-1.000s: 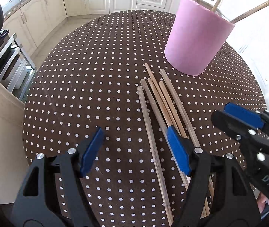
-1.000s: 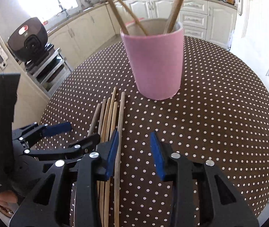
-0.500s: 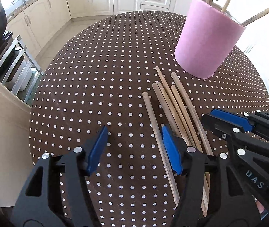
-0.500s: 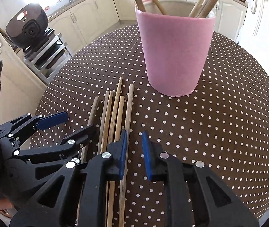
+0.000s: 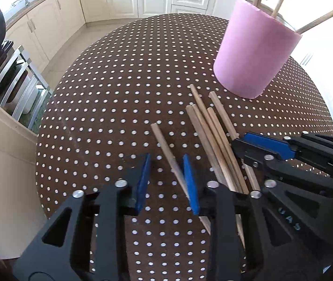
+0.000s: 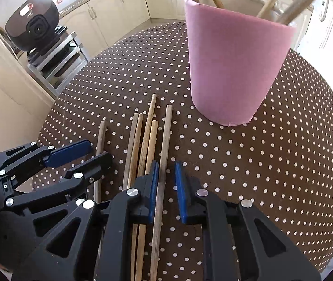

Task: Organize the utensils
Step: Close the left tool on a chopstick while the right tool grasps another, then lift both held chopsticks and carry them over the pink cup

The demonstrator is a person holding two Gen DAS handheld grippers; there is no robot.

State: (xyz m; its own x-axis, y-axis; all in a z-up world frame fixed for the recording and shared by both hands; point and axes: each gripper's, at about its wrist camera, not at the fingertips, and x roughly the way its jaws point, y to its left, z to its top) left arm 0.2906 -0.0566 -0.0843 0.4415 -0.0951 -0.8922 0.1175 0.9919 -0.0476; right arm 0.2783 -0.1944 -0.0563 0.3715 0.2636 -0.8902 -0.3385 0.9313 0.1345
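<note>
I see six thin wooden sticks [image 6: 143, 140] lying side by side on the brown white-dotted tablecloth [image 6: 271, 164], short of the tall pink cylindrical cup [image 6: 234, 58] that holds more sticks. My right gripper [image 6: 167, 182] has its blue pads narrowly apart around the rightmost stick [image 6: 164, 154], not pressing it. My left gripper [image 5: 167, 182] straddles the separate leftmost stick [image 5: 164, 142], jaws apart, stick against the right pad.

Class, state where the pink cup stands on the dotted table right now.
The pink cup stands upright at the table's far right in both views, just beyond the loose chopsticks.
</note>
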